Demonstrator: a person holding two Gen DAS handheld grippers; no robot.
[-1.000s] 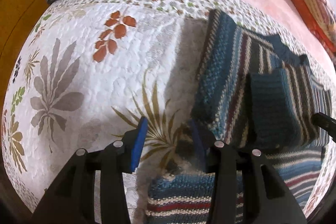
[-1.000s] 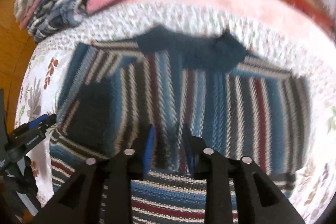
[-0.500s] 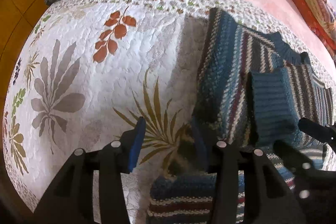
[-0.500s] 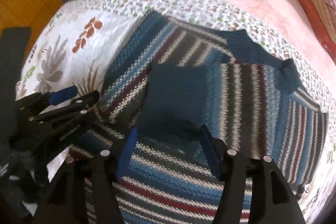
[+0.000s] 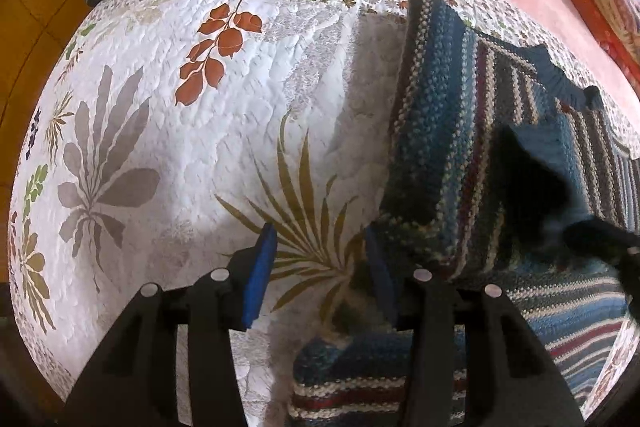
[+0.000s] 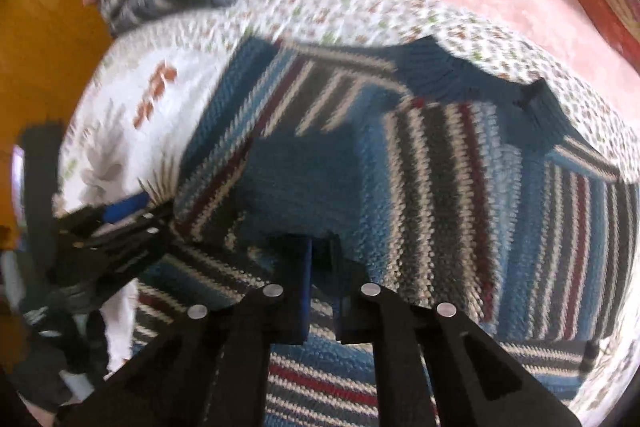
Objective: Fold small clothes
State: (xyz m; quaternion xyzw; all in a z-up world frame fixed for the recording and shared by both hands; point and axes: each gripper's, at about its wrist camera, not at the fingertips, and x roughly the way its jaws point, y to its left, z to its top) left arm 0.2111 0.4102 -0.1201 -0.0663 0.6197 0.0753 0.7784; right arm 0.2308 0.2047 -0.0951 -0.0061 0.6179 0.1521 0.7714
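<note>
The striped knit sweater lies flat on the quilted bed, the right claw clenched on its folded-in cuff while the left claw hangs released at its edge, so press that sleeve flat, edges squared.

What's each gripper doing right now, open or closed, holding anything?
Left gripper: open, holding nothing, over the quilt.
Right gripper: closed on the blue cuff edge of the striped sweater.
</note>
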